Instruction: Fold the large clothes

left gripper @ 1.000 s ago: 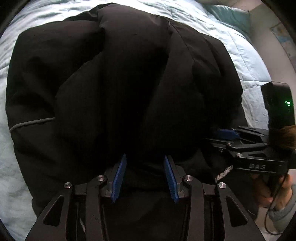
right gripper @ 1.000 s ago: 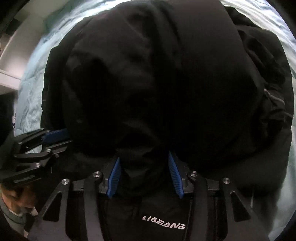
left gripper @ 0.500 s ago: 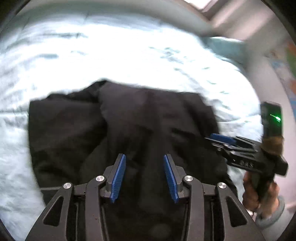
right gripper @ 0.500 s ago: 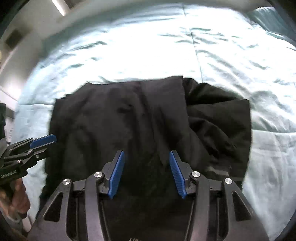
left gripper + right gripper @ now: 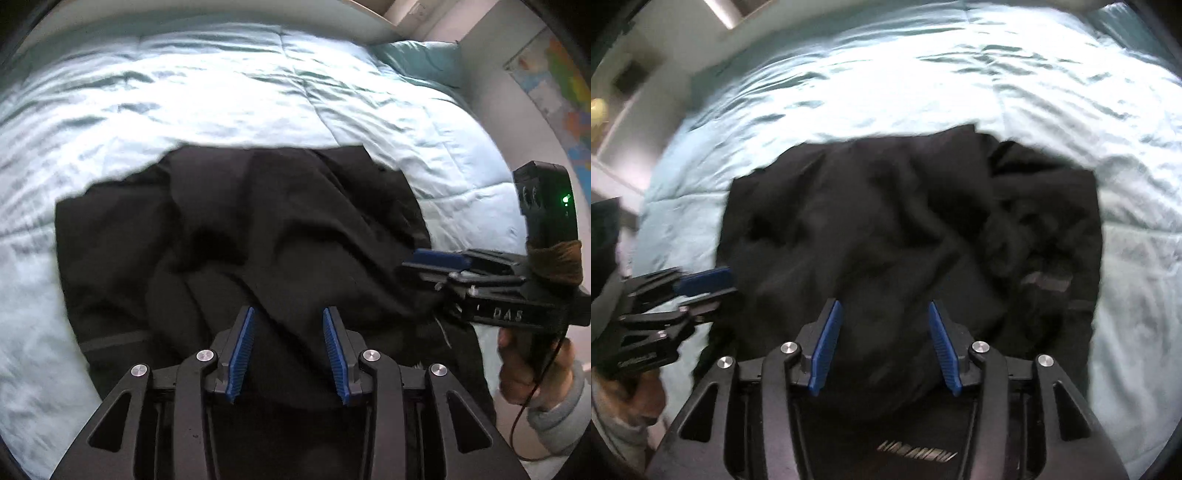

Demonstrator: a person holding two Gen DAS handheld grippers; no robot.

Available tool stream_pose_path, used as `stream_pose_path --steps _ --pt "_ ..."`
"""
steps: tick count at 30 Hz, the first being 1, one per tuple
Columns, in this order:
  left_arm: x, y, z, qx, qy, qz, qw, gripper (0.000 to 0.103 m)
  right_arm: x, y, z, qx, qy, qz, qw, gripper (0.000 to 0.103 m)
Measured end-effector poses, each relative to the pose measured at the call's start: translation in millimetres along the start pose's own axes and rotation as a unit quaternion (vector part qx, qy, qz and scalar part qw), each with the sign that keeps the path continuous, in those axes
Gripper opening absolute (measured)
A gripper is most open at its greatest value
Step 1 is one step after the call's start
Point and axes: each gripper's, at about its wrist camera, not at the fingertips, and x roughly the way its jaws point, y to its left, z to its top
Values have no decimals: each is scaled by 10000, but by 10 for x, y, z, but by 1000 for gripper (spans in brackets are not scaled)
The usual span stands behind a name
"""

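Note:
A large black jacket (image 5: 258, 236) lies bunched and partly folded on the light blue bedspread (image 5: 221, 96); it also shows in the right wrist view (image 5: 905, 229). My left gripper (image 5: 288, 317) is open and empty, raised above the jacket's near edge. My right gripper (image 5: 882, 314) is open and empty too, above the near edge. Each gripper shows in the other's view: the right gripper (image 5: 439, 260) at the jacket's right side, the left gripper (image 5: 705, 284) at its left side. A grey reflective strip (image 5: 1047, 282) shows on the right part.
The bedspread (image 5: 923, 74) spreads wide beyond the jacket. A teal pillow (image 5: 421, 62) lies at the far right corner. A wall with a coloured map (image 5: 554, 81) stands to the right. Shelving (image 5: 613, 110) stands at the far left.
Both grippers have let go of the jacket fabric and pulled up and back. The jacket now looks smaller and lies on the bed, with much bedspread in view.

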Motion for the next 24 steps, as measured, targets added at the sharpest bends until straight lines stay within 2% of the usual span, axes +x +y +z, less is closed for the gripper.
stream_pose_path --steps 1,3,5,7,10,12,17,21,24 --pt "106 -1 -52 -49 94 125 9999 40 67 29 -69 -41 98 -8 9999 52" --pt "444 71 -181 -260 538 423 9973 40 350 73 -201 -66 414 -412 9983 52" --pt "637 133 -267 -402 645 495 9959 39 634 -28 -292 205 780 -497 9955 52" --pt "677 103 -292 -390 619 631 9953 39 710 -86 -316 452 835 -505 9942 52" --pt "471 -97 -307 -55 431 924 9948 40 514 -25 -306 500 660 -513 9952 52" --pt "281 -138 -383 -10 293 876 9957 40 336 -12 -370 501 524 -457 9963 52" --pt "-181 -61 -623 -435 -26 641 9970 40 113 -84 -636 835 375 -245 9955 53" --pt "-518 70 -863 -736 -276 636 9949 40 -42 -194 -976 1041 292 -143 9940 54" --pt "-587 77 -1080 -756 -410 650 9942 40 -132 -314 -1095 1126 255 -84 9933 55"
